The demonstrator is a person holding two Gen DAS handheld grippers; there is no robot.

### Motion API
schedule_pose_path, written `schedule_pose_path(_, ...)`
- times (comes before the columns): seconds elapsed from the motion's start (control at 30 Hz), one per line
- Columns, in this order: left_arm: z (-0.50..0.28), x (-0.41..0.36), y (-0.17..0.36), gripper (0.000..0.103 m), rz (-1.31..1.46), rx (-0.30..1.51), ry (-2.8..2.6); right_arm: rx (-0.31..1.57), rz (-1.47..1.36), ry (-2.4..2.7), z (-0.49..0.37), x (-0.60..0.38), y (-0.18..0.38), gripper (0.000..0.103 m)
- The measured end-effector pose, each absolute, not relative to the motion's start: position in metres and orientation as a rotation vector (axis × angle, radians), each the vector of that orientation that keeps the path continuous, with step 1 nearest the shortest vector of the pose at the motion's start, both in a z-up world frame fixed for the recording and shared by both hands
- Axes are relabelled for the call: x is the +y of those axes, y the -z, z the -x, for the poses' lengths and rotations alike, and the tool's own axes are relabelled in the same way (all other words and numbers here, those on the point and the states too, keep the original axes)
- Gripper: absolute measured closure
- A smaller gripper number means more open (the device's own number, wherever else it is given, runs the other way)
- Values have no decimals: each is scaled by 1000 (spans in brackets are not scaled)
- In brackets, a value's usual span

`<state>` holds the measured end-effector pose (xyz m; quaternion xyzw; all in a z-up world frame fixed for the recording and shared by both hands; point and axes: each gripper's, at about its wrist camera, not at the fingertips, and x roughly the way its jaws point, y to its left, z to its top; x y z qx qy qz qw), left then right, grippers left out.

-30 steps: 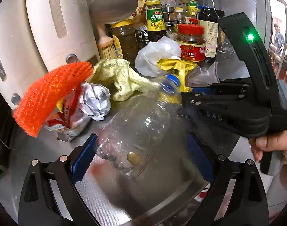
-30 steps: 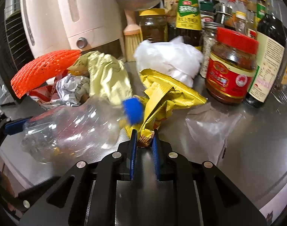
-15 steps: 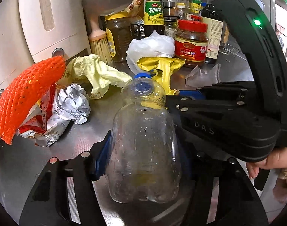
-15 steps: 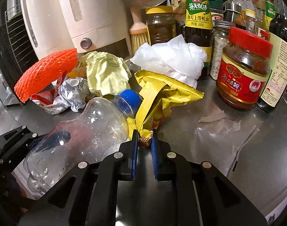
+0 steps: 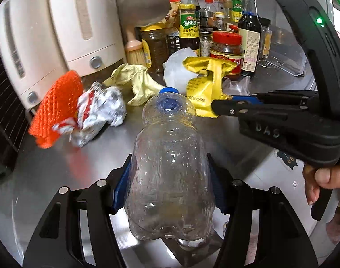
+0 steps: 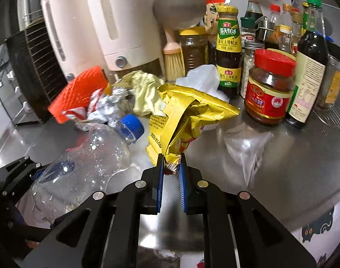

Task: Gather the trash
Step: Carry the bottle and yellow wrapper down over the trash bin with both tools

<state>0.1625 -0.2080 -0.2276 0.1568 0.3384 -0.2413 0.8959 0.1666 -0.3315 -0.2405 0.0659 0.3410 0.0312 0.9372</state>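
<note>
Trash on the steel counter (image 5: pixel 47 169) comprised two held items and a loose pile. The clear plastic bottle (image 5: pixel 170 167), capped in blue and apparently empty, sat between the blue pads of the left gripper (image 5: pixel 170 183), which were closed against its lower body. The bottle was judged light, thin-walled and smooth; it would deform under pressure and could slip, so the wide lower section, gripped across its width, was the better hold than the neck.

The yellow snack bag (image 6: pixel 187 116) was pinched at one crumpled corner by the right gripper (image 6: pixel 171 169), its fingers drawn nearly together on the foil. The bag was judged very light and limp; a corner hold would carry it, but the film could tear or slide out if jerked.

Loose on the counter behind these lay:
- an orange foam net (image 5: pixel 58 109);
- a crumpled foil wrapper (image 5: pixel 98 111);
- a pale yellow crumpled sheet (image 5: pixel 136 82);
- a white plastic bag (image 5: pixel 176 71);
- a clear film bag (image 6: pixel 245 147).

All appeared soft and weightless.

The counter was reflective, smooth metal. A cream appliance (image 5: pixel 58 33) stood at the rear left; condiment bottles and a red-lidded jar (image 6: pixel 270 89) crowded the rear right, close behind the trash, leaving little clearance. No bin was visible.
</note>
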Motion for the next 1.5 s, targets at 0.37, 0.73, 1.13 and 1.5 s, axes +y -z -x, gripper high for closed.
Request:
schedule_pose_path(0.37,-95,-166,235,45,-260,738,444,747,-135,-123,-112,-302,250,89)
schedule_pose_path(0.73,-27,-131,265,45,-175,790,381,788,-124,-174,-40,-280,277,89)
schedule_pose_path(1.13,-5,-121,366,45,-138,938,298,968,-159,-194,-29,-274,379,89)
schedule_pose_path(1.5,-42,-126,475,45,-102,1122,282,1180,-207,-184,-67,-269,490,89)
